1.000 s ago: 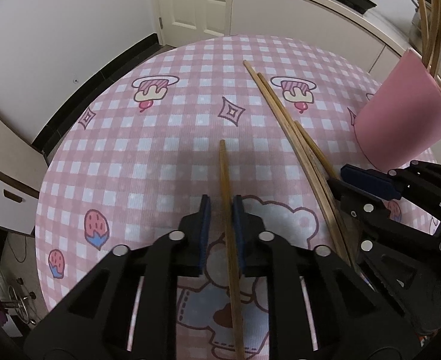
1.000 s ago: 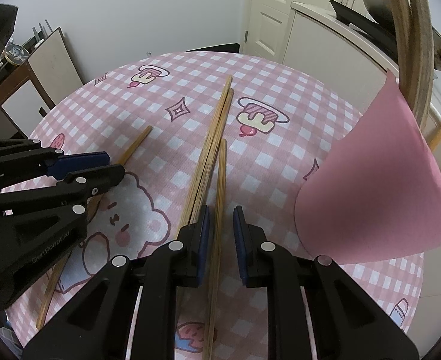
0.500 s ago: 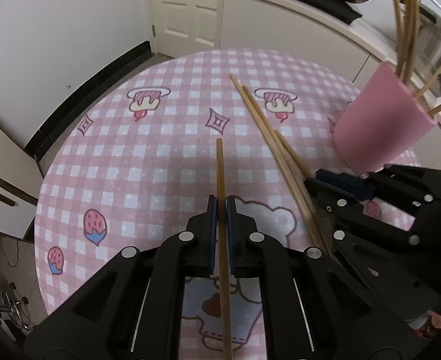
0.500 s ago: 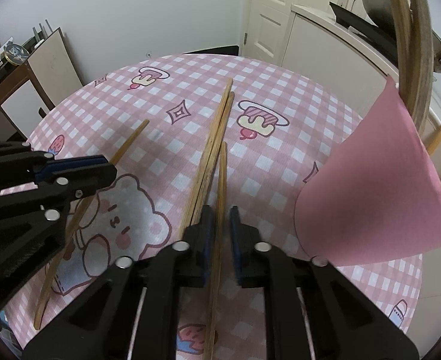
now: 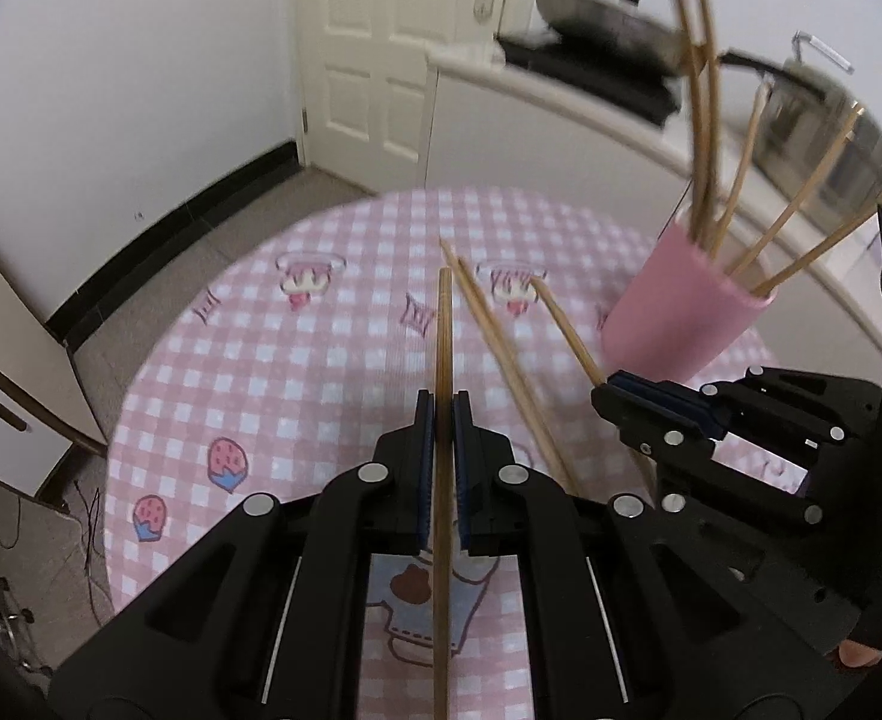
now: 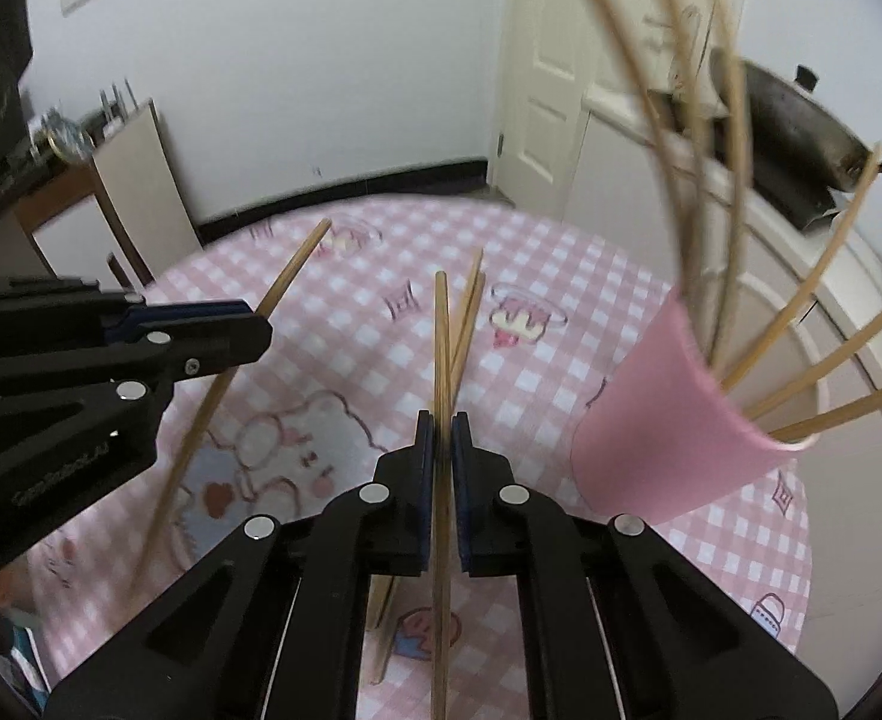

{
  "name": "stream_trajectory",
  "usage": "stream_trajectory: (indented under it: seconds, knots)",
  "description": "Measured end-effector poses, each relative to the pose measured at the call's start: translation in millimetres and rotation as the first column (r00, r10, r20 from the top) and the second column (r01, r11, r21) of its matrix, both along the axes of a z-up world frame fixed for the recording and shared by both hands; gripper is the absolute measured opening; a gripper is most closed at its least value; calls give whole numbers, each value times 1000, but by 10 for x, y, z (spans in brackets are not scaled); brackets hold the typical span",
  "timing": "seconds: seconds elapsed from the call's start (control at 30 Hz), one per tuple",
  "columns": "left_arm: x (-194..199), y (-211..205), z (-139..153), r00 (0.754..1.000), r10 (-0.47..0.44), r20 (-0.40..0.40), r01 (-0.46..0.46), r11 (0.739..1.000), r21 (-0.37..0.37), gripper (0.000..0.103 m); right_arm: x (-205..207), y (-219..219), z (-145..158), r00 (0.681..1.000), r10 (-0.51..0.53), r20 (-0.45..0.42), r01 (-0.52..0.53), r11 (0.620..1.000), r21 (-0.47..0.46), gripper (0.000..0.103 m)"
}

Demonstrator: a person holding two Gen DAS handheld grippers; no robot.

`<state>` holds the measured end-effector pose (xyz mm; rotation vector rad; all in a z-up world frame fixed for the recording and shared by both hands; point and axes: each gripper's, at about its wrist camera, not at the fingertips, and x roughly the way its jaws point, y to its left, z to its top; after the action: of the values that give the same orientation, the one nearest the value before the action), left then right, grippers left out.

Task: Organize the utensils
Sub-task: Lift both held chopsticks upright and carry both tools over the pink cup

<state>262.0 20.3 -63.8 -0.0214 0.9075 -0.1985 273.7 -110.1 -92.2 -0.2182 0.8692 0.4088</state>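
Observation:
My left gripper [image 5: 443,414] is shut on a bamboo chopstick [image 5: 443,330] and holds it above the table. My right gripper [image 6: 442,429] is shut on another chopstick [image 6: 440,348], also lifted. Each gripper shows in the other's view: the right gripper [image 5: 639,402] and the left gripper [image 6: 225,330]. Two chopsticks [image 5: 501,348] still lie on the pink checked tablecloth [image 5: 321,372]; they also show in the right wrist view [image 6: 468,318]. A pink cup [image 5: 681,318] with several chopsticks stands at the right, and close to the right gripper [image 6: 669,420].
The round table's edge [image 5: 159,348] drops to a tiled floor at the left. A white counter [image 5: 561,96] with a dark pan stands behind the table. A white door [image 5: 375,60] is at the back. A cabinet [image 6: 135,192] stands to the left.
Both grippers closed on their chopsticks and lifted them off the tablecloth. The views rose and tilted, so the cup now sits lower and farther.

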Motion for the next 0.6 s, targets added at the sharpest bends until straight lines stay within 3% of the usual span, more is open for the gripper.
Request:
stream_trajectory:
  seconds: [0.17, 0.33, 0.43, 0.6]
  knots:
    - [-231, 24, 356, 993, 7, 117, -3, 999, -37, 6, -174, -125, 368, 993, -7, 115, -3, 996, 91, 4]
    - [-544, 32, 692, 965, 14, 261, 6, 997, -74, 6, -376, -265, 607, 972, -40, 233, -2, 985, 175, 4]
    - [-732, 20, 781, 934, 27, 355, -5, 998, -62, 6, -534, -345, 685, 949, -60, 310, -7, 978, 209, 4]
    - [-850, -45, 742, 916, 18, 400, -3, 999, -38, 6, -764, -419, 671, 913, -86, 400, -11, 972, 233, 4]
